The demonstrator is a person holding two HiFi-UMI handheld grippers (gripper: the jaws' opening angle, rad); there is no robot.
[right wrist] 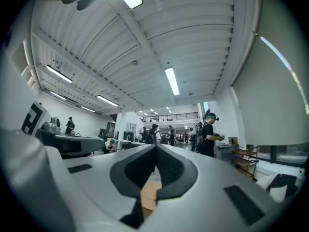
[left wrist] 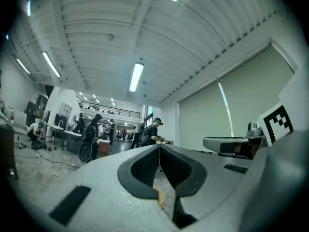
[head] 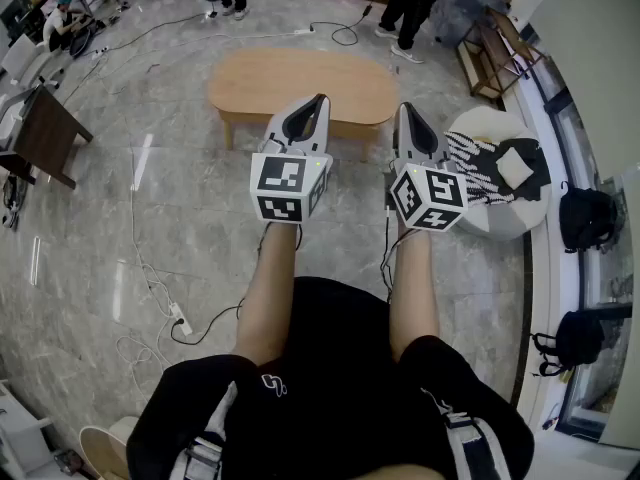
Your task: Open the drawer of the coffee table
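Observation:
The oval wooden coffee table stands on the marble floor ahead of me in the head view; no drawer shows from here. My left gripper hangs over its near edge with the jaws shut and empty. My right gripper is beside it, at the table's right end, also shut on nothing. In the left gripper view the left gripper points level into the room, and a sliver of the table shows under the pads. The right gripper in its own view has its tips pressed together, with the table below.
A round white pouf with a striped cloth and a box stands right of the table. Cables and a power strip lie on the floor at the left. A dark side table is far left. People stand beyond the table. Two black backpacks lean by the window.

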